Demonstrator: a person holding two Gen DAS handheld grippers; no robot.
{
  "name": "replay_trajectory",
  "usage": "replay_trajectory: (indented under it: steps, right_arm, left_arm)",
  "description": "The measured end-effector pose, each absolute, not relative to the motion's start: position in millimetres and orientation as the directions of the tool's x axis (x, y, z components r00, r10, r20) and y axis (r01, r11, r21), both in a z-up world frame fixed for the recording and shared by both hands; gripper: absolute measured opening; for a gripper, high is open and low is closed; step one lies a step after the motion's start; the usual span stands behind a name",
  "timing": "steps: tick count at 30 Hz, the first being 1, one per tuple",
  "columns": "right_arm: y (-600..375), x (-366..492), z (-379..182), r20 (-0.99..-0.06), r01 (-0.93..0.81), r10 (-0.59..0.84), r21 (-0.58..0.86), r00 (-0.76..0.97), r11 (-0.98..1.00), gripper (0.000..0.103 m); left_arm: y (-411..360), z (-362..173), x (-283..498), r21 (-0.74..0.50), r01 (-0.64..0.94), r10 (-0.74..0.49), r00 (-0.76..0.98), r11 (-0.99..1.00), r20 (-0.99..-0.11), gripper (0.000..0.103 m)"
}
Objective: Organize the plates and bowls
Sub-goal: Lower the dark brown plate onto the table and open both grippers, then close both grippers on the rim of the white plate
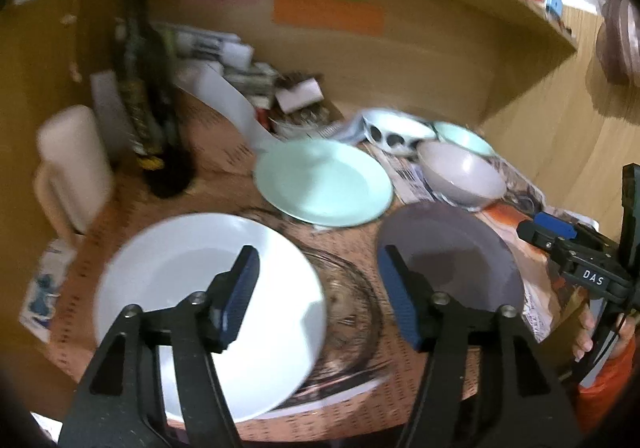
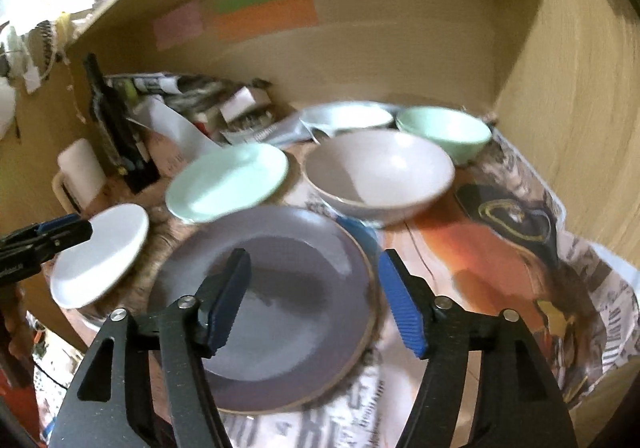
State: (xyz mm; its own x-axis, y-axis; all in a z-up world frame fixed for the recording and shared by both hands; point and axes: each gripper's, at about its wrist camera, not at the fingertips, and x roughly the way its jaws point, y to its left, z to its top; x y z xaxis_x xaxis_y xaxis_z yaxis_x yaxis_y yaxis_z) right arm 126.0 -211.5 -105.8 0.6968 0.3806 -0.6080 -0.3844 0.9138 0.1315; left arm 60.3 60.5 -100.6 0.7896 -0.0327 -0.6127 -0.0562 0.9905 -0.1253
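In the left wrist view my left gripper [image 1: 318,268] is open and empty, above the gap between a white plate [image 1: 180,288] and a purple plate [image 1: 460,260]. A mint plate [image 1: 324,182], a grey bowl [image 1: 462,172], a mint bowl [image 1: 464,136] and a spotted bowl [image 1: 396,132] lie farther back. In the right wrist view my right gripper [image 2: 314,272] is open and empty over the purple plate [image 2: 280,300]. The white plate [image 2: 100,256], mint plate [image 2: 228,180], grey bowl [image 2: 380,172], mint bowl [image 2: 444,128] and a pale bowl [image 2: 348,116] surround it.
The dishes sit on newspaper [image 2: 520,260] inside a wooden alcove with a side wall [image 2: 580,88] on the right. A white mug [image 1: 72,168], a dark bottle [image 1: 148,88] and a clutter of papers [image 1: 224,60] stand at the back left.
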Motion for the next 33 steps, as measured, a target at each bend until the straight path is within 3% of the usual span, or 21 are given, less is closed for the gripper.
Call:
replay_trajectory:
  steps: [8,24,27,29,33]
  right_arm:
    - [-165,115,-94,-0.555,-0.491,0.482,0.146,0.678,0.859,0.069]
    - [-66,116,-120,-0.615,-0.613,0.584,0.198,0.53,0.765,0.069]
    - [-50,119,-130,-0.643,-0.622,0.582,0.203,0.498,0.756,0.068]
    - [-41,121,-136,-0.661,-0.624,0.576,0.203,0.48,0.754,0.057]
    - [-27,125,-146,-0.692,-0.629,0.564,0.203,0.45,0.751,0.049]
  left_arm:
    - [108,-90,28,-0.107,-0.167,0.077,0.819,0.98,-0.569,0.082]
    - [187,-135,9,-0.138,-0.285,0.13,0.748,0.948,-0.65,0.083]
    - [197,-143,10,-0.156,-0.292,0.121,0.742,0.944,-0.659,0.081]
    - [202,-148,12,-0.163,-0.287,0.108,0.736,0.944,-0.669,0.07]
    - [210,-156,16,-0.178,-0.275,0.08,0.722,0.945,-0.688,0.062]
